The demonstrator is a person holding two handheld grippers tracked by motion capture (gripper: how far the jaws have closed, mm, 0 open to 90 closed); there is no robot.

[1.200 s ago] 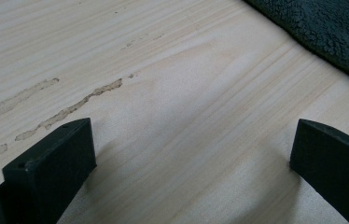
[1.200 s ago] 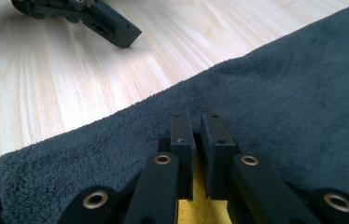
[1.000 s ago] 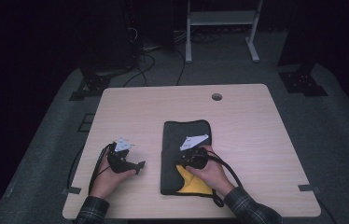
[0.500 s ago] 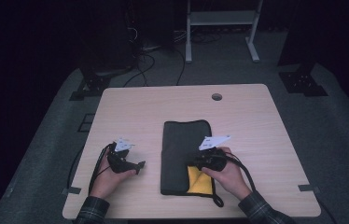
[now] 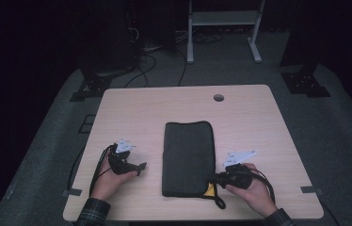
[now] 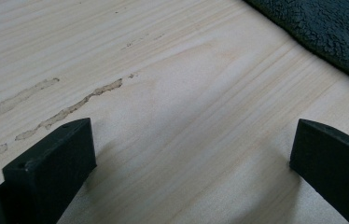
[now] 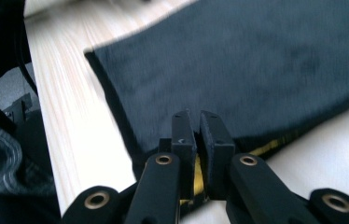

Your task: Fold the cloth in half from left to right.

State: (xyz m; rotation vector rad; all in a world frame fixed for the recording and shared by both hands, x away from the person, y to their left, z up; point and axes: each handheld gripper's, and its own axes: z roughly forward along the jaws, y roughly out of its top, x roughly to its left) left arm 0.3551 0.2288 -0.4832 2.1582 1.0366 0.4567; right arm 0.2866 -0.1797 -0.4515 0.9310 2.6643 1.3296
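A dark folded cloth (image 5: 187, 157) lies lengthwise in the middle of the wooden table (image 5: 164, 108). A small yellow patch (image 5: 210, 190) shows at its near right corner. My right gripper (image 5: 217, 179) lies at that corner, pointing left, shut on the cloth's edge. In the right gripper view the jaws meet at the gripper tip (image 7: 199, 126), over the dark cloth (image 7: 256, 60) with a yellow strip (image 7: 270, 144) beside them. My left gripper (image 5: 141, 167) rests on the table left of the cloth, open, with bare wood between the jaws at the tip (image 6: 191, 158). The fleecy cloth (image 6: 331, 32) lies beyond.
A round cable hole (image 5: 219, 97) sits near the table's far edge. Tape strips (image 5: 309, 189) mark the near corners. Beyond the table stand a white frame (image 5: 221, 28) and cables on a grey floor.
My right gripper has moved right and toward the person, from above the cloth to its near right corner. Less yellow shows now. The left gripper has stayed put.
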